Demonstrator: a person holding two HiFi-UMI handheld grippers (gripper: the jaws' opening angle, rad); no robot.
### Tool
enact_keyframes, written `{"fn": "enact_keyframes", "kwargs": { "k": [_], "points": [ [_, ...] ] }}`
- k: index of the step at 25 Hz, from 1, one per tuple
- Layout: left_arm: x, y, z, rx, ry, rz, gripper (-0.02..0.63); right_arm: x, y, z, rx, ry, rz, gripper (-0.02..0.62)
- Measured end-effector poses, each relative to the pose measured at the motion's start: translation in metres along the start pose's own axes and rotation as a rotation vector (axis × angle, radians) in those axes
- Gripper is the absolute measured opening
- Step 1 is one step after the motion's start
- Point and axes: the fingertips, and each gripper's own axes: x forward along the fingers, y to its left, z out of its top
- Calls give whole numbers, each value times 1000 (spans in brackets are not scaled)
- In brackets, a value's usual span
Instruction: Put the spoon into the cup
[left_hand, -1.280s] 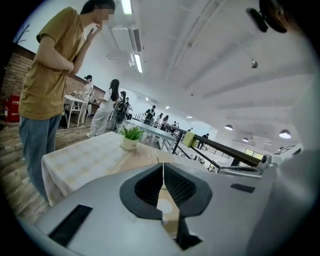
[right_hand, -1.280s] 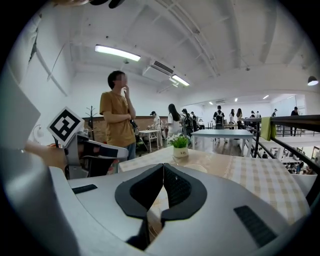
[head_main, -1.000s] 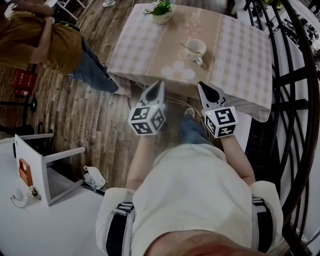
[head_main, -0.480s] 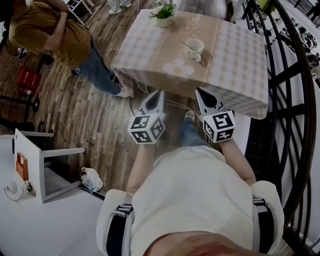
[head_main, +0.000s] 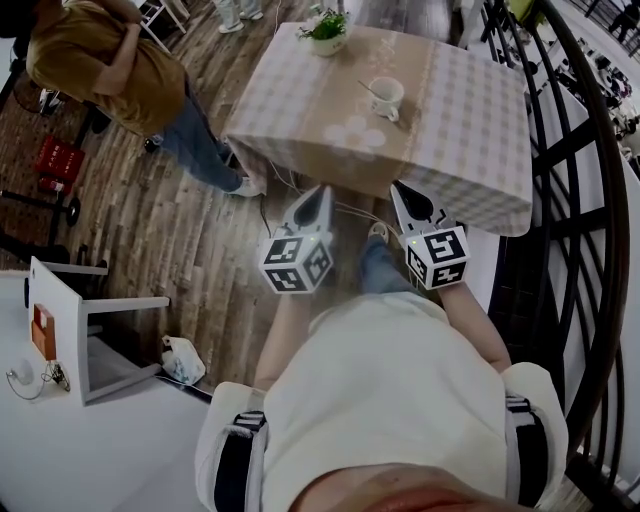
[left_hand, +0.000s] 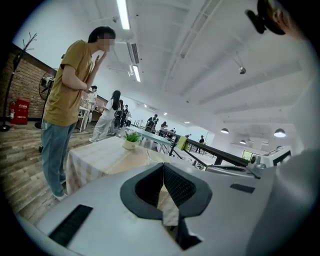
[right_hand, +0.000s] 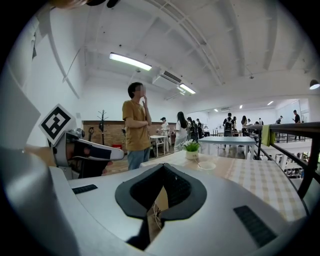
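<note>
A white cup stands on the checked tablecloth, and a spoon rests in it with its handle sticking out to the upper left. In the right gripper view the cup is small and far ahead. My left gripper and right gripper hang side by side in the air just short of the table's near edge, pointing toward it. Both are shut with nothing between the jaws. The cup is well beyond both tips.
A potted plant stands at the table's far edge. A person in a mustard shirt stands left of the table on the wooden floor. A black railing runs along the right. A white stool lies at the lower left.
Both grippers sit a little lower in the head view, slightly farther from the table's near edge. Their jaws stayed shut. Cup and spoon have not moved on the table.
</note>
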Motion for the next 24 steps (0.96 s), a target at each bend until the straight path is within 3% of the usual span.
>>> {"fn": "enact_keyframes", "kwargs": {
  "k": [24],
  "points": [
    [-3, -9, 6, -8, -23, -10, 5, -8, 2, 11, -30, -33, 7, 0]
  ]
}}
